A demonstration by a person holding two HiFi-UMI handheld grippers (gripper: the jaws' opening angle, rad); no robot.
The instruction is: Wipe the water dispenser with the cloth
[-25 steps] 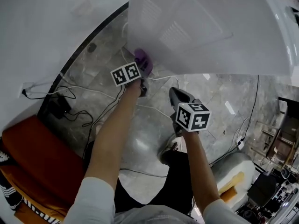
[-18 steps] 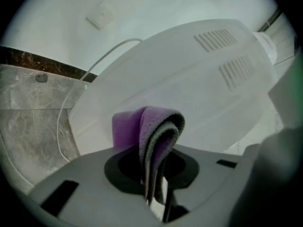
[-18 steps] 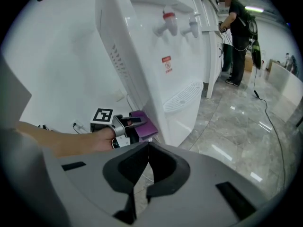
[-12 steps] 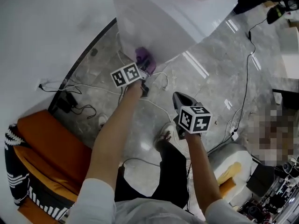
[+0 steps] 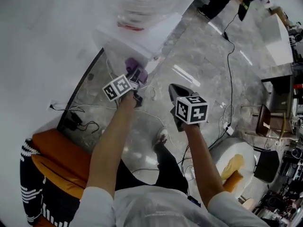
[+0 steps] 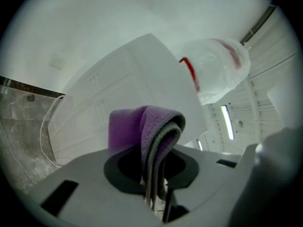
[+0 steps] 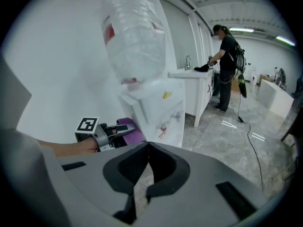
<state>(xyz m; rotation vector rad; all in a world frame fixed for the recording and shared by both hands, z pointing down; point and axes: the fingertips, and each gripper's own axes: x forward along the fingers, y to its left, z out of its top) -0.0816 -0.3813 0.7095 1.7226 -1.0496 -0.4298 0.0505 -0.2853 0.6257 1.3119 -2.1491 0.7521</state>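
The left tongs hold a purple cloth by the white water dispenser. The right tongs hang nearby over the floor.

Both arms reach forward, the left gripper clamped, the right gripper closed empty.

- Cropped by the head view's upper edge: bottle top.
- Buried inside left gripper: cloth lower end.
- Hidden behind right gripper: water dispenser base.
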